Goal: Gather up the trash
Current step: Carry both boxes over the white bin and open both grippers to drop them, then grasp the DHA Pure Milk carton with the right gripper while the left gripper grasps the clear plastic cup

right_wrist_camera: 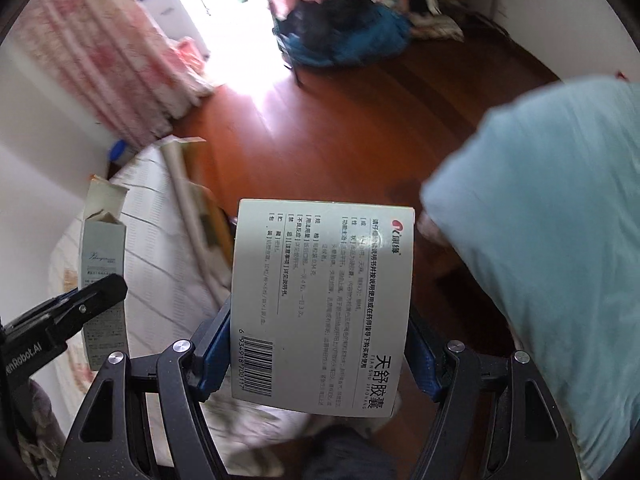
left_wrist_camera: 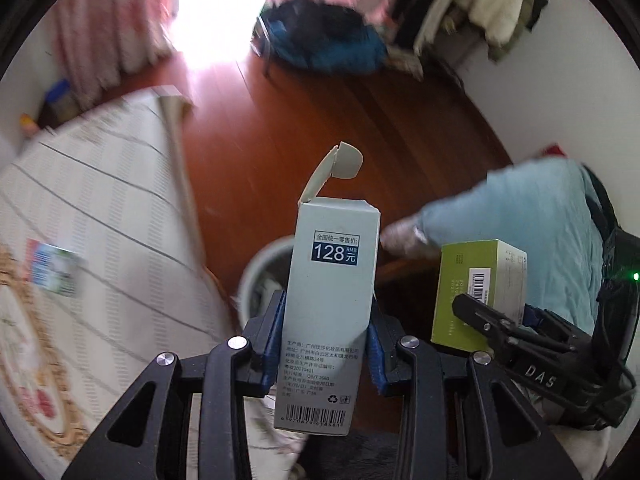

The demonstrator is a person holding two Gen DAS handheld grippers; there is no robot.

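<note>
Red-brown wooden floor lies below both grippers. Left gripper (left_wrist_camera: 329, 334) pinches a tall pale-grey cardboard carton (left_wrist_camera: 330, 300), long axis upright, its open flap topmost, over a round grey bin (left_wrist_camera: 262, 270) with crumpled scraps inside. Right gripper (right_wrist_camera: 320, 344) clamps a flat green-and-white medicine box (right_wrist_camera: 322, 304), barcode end toward the camera.

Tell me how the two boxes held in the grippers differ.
The grey box in the left gripper is tall and narrow; the green box in the right gripper is wider. The grey box's top flap stands open; no open flap shows on the green box. The grey box carries a 128 price label; the green box does not show one. Both are cardboard with barcodes, clamped between blue pads.
</note>
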